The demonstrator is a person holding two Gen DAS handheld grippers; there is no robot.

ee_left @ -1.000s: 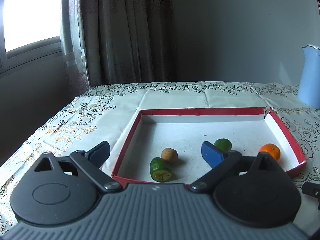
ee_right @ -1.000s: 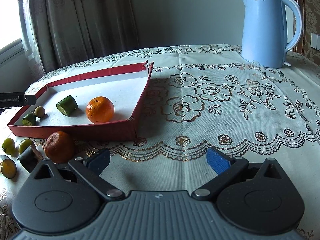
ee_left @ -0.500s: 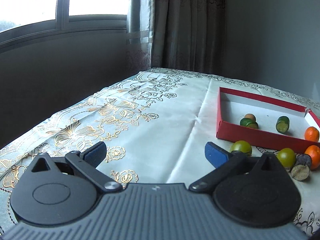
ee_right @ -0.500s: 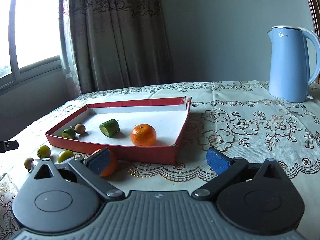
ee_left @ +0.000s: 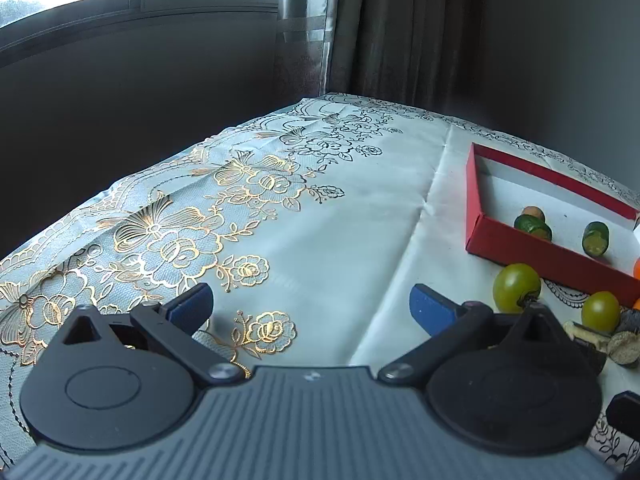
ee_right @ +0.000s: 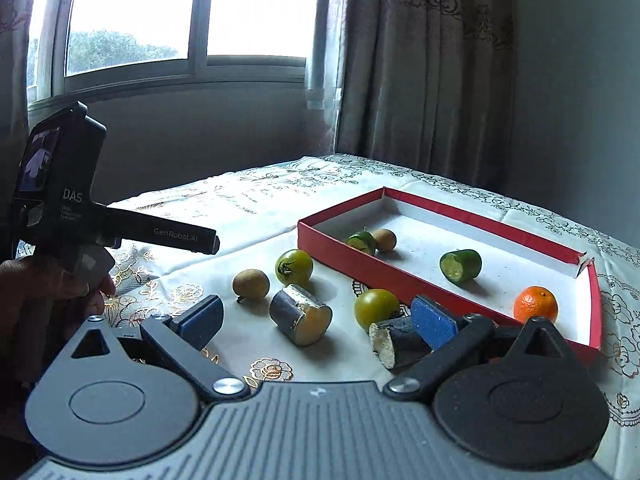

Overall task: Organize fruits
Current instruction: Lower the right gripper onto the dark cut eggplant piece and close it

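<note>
- Right gripper [ee_right: 318,318] fingers are being held apart, just been narrowing, nothing clamped; left gripper [ee_left: 310,306] fingers apart, empty.
- Cut eggplant chunk [ee_right: 300,320] is lying between right fingers on worktop [ee_right: 248,216]: likely light, firm, slick-skinned; best gripped across skin.
- Red tray [ee_right: 344,250] is sitting beyond.

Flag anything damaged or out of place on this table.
The red tray has a torn, notched far-right corner. Several pieces still lie outside it on the tablecloth, including two green tomatoes and a cut dark chunk.

Table under floral cloth [ee_right: 248,204], red tray [ee_right: 472,220], green tomatoes [ee_right: 294,267], cut pieces [ee_right: 300,314] beside it
</note>
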